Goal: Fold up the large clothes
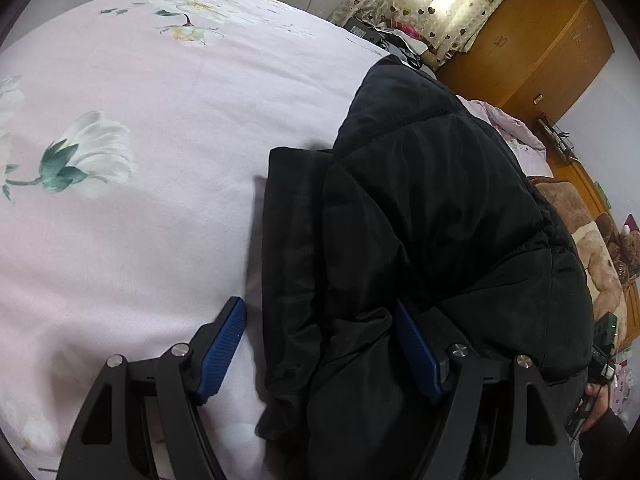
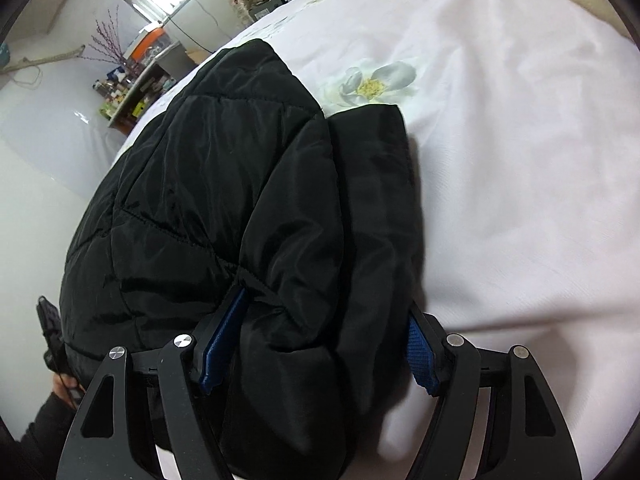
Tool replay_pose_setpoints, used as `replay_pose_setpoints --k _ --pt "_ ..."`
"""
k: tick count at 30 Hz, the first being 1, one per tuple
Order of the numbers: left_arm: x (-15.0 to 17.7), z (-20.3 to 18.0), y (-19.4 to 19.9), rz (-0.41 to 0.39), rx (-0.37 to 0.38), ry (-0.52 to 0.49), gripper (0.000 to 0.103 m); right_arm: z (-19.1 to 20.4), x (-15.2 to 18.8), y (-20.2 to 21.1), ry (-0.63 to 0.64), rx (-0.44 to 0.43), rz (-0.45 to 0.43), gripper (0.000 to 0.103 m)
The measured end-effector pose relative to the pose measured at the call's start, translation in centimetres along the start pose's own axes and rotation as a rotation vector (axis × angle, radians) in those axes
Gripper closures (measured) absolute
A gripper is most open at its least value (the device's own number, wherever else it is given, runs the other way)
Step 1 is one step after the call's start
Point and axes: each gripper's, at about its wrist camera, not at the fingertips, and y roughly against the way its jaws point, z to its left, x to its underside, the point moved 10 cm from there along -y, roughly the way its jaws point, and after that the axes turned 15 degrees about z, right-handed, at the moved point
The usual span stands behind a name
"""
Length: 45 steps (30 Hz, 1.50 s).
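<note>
we see the black padded jacket [image 1: 432,216] lying folded in a bundle on the pale floral bedsheet [image 1: 140,220]. our left gripper [image 1: 320,352] stands wide, bundle edge between its blue pads, not pinched. our right gripper [image 2: 324,344] also straddles jacket folds, wide; whether it presses we cannot tell. a wooden wardrobe [image 1: 532,48] and heart-print curtain [image 1: 436,4] stand beyond.

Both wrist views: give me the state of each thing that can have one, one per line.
black padded jacket: folded into a bundle, lying on the bed.
left gripper: open, jacket edge between its blue pads, left pad clear of the cloth.
right gripper: open wide, straddling the near end of the jacket.
floral bedsheet: spread flat, a few creases.
</note>
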Motion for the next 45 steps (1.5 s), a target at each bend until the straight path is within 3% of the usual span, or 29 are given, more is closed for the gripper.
replay_pose_setpoints --k 4,16,19,22,24,27,33,42,45 --pt "0.8 -0.2 0.4 0.003 0.060 0.013 0.034 0.2 0.3 -0.3 -0.026 -0.056 0.000 0.033" --pt "-0.2 -0.7 -0.9 0.031 0.113 -0.017 0.033 0.0 -0.4 -1.1 -0.022 -0.145 0.011 0.036" --pt "-0.5 -1.3 -1.0 0.039 0.105 -0.028 0.037 0.1 -0.2 -1.2 -0.016 -0.142 0.015 0.045" --pt "-0.4 -1.9 -0.5 0.041 0.074 -0.040 0.053 0.6 0.1 -0.5 -0.010 -0.119 0.009 0.057" --pt "-0.3 -2.5 0.3 0.037 0.025 -0.067 0.067 1.0 0.2 0.1 -0.006 -0.099 0.004 0.066" --pt "-0.4 -3.4 2.0 0.020 -0.043 -0.098 0.076 1.9 0.2 1.1 0.007 -0.059 -0.003 0.073" --pt "0.8 -5.9 8.3 -0.087 -0.049 -0.149 0.079 4.6 1.5 6.2 0.045 -0.063 -0.084 0.078" --pt "4.9 -5.8 13.7 -0.126 -0.002 -0.188 0.079 6.2 7.5 10.9 0.077 -0.101 -0.121 0.078" --pt "5.4 -5.7 14.3 -0.128 -0.001 -0.189 0.079 7.0 8.1 11.3 0.084 -0.104 -0.122 0.078"
